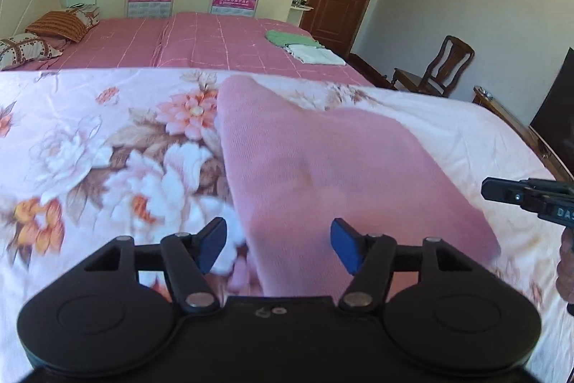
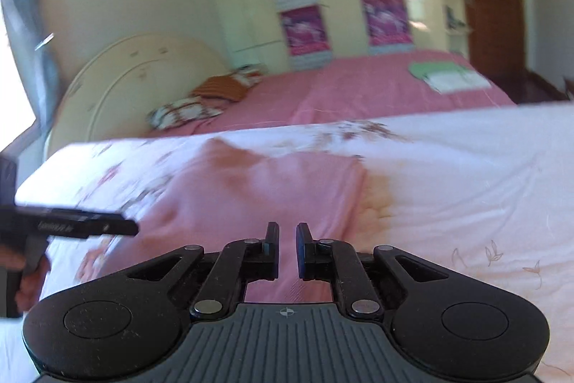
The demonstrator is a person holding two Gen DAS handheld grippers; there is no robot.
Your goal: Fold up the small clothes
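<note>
Pink knit fabric, the small garment [image 1: 323,167], lies spread on a floral quilt [image 1: 107,149] that covers the near part of the bed, its far edge showing two rounded humps with a dip between them. Seen from the left wrist camera, the left claw [image 1: 279,244] hangs just above the garment's near left edge with its blue-padded fingers [image 1: 346,244] spread wide and nothing between them; one pad sits over the quilt's flowers, the other over the pink cloth. At the right border of that view the right claw's black body [image 1: 527,196] pokes in, with a bit of the person's hand below it. From the right wrist camera, which is blurred, the right claw [image 2: 287,250] sits over the near middle of the pink garment [image 2: 258,189], its fingers drawn close with only a narrow gap between them; I cannot tell whether any cloth is pinched there. The left claw [image 2: 71,227] enters at the left edge of that view, above the garment's left side. Farther back, on the pink checked bedspread [image 1: 215,42], rests a green folded cloth [image 1: 290,39] with a white folded cloth [image 1: 315,54] touching it, well apart from the pink garment. Pillows [image 1: 46,31] lie at the bed's head.
</note>
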